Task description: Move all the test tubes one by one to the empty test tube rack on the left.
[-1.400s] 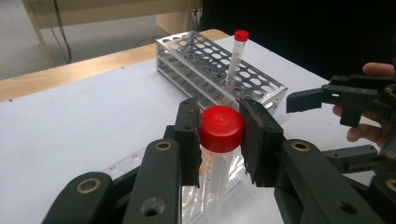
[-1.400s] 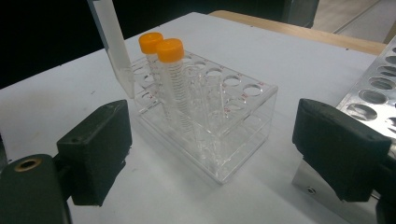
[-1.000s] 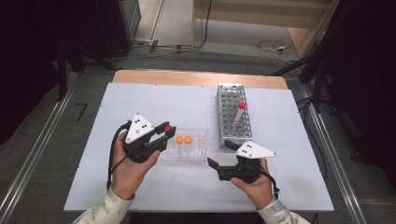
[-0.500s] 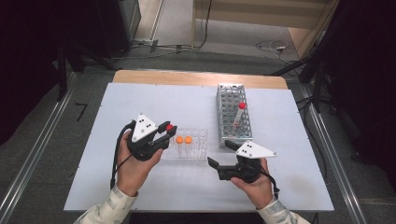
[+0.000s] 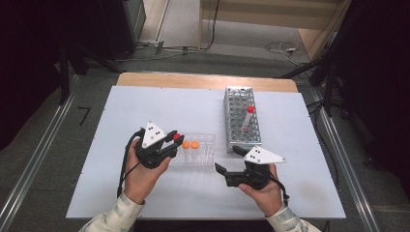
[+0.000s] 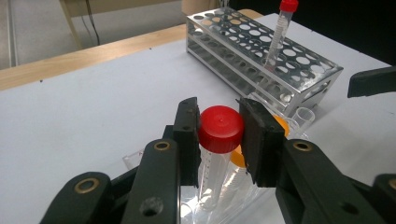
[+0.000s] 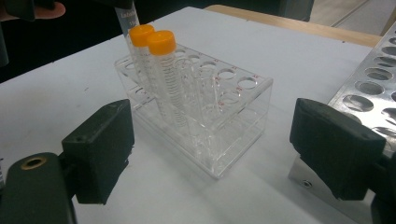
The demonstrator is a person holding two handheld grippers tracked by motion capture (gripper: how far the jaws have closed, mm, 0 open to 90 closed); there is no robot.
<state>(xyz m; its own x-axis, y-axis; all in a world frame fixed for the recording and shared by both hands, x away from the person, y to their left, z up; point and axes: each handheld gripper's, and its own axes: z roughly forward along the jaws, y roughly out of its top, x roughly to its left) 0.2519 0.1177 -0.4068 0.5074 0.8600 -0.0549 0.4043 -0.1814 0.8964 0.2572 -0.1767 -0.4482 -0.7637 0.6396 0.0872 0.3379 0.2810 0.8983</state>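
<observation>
The left gripper (image 6: 219, 135) clenches a red-capped clear plastic tube (image 6: 217, 140) over the clear acrylic rack (image 7: 224, 140); just beside that rack, the right gripper (image 7: 224, 154) rests with jaws released.

Shiny perforated metal rack (image 5: 241, 116), clear glossy plastic rack (image 7: 205, 121), matt white table (image 5: 193, 111) with its wooden far edge.

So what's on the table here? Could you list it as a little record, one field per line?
Left gripper: jaws shut on the red-capped tube, over the clear rack
Right gripper: jaws open, holding nothing, facing the clear rack
Clear rack: plastic, holds two orange-capped tubes side by side
Metal rack: holds one slim red-capped tube, tilted
Table: white top, wooden far edge
</observation>
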